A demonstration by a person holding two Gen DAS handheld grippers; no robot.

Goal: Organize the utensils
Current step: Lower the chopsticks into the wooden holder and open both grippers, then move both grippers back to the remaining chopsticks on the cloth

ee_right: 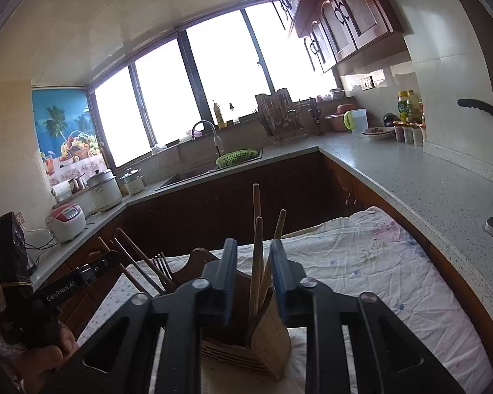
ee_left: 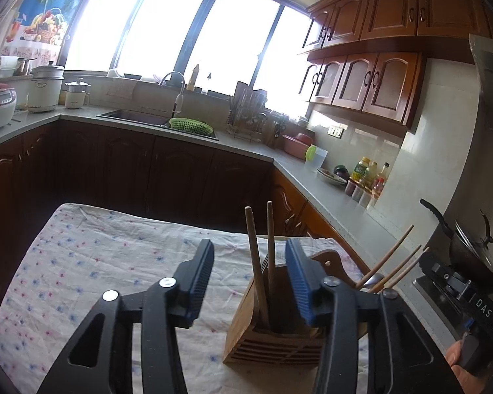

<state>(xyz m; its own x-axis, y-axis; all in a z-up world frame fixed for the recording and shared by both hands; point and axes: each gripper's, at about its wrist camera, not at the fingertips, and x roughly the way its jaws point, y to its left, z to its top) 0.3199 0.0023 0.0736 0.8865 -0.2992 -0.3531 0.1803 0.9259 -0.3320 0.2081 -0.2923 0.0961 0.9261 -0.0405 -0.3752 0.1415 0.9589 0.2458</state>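
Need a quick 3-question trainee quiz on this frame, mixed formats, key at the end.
1. True or false: the left claw is shut on a chopstick.
2. Multiple choice: the wooden utensil holder stands on A) the bare counter, B) the floral cloth, C) the sink edge.
3. Fill in: the metal utensil standing in the holder's compartment beside the chopsticks, seen in the right wrist view, is a ____.

Key: 1 false, both claws, the right claw too, are open with nothing between the fingers; 2 B; 3 fork.
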